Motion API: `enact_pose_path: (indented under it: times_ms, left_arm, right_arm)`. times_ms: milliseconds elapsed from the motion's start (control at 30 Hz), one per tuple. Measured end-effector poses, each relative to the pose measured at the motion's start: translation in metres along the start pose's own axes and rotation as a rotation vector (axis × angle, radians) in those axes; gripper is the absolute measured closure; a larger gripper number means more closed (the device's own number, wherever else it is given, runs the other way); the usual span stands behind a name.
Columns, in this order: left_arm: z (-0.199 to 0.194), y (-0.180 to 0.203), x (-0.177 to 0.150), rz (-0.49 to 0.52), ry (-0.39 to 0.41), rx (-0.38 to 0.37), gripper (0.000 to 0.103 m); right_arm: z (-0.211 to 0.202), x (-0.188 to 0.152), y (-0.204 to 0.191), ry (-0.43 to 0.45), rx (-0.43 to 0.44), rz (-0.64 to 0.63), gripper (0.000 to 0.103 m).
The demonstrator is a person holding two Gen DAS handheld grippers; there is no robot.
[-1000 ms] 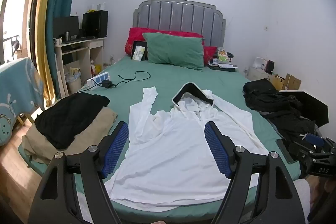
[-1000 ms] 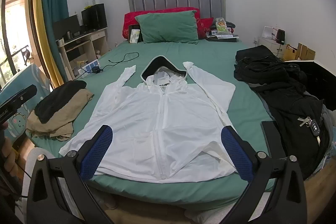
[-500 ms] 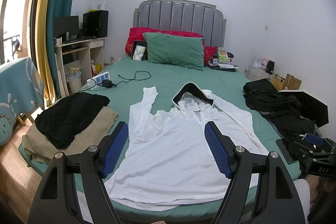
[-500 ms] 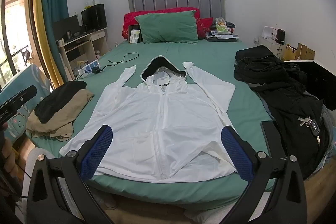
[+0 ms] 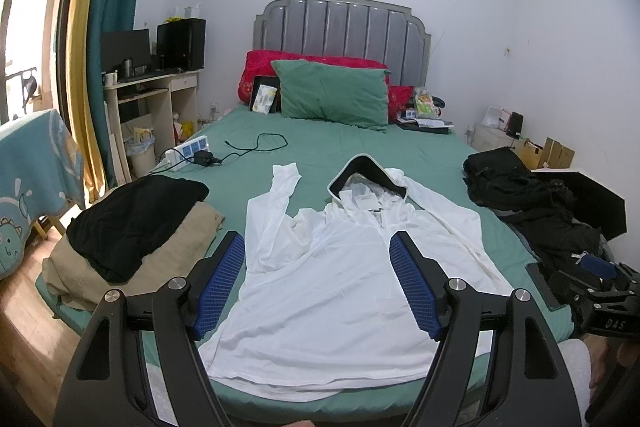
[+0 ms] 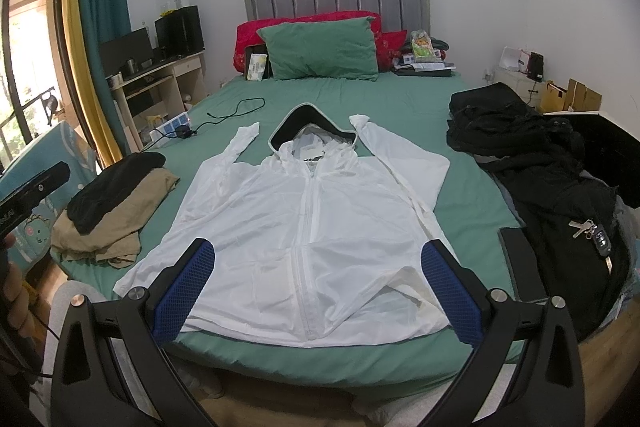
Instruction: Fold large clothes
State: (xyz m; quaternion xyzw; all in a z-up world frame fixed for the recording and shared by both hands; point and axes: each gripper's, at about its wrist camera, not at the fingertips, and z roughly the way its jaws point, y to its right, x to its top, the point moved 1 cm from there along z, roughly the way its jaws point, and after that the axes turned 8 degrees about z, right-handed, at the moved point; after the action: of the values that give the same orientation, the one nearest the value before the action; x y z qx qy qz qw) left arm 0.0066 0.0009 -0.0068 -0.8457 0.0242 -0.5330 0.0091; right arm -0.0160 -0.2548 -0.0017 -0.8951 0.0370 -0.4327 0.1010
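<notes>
Change: none; nothing has shifted, so your folding has not begun.
Item: white hooded jacket [image 6: 308, 223], spread flat, zipper up, on the bed [image 6: 360, 99].
Left gripper [image 5: 316, 275], right gripper [image 6: 316, 287]: both spread wide, holding nothing, above the hem.
Containers: none in use.

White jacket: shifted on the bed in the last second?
No. The white jacket lies spread as before, hood still pointing at the green pillow.

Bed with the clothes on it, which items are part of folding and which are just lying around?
Job: white zip-up hooded jacket, left gripper, right gripper.
Lying about: black charger cable, silver key bunch, green pillow, white power strip.
</notes>
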Motion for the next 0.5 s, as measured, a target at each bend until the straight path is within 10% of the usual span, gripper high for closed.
enact_pose_path:
  times_ms: [500]
  left_arm:
    - [0.059, -0.010, 0.006, 0.000, -0.106, -0.099, 0.025]
  right_arm:
    - [0.044, 0.022, 0.012, -0.023, 0.003, -0.030, 0.001]
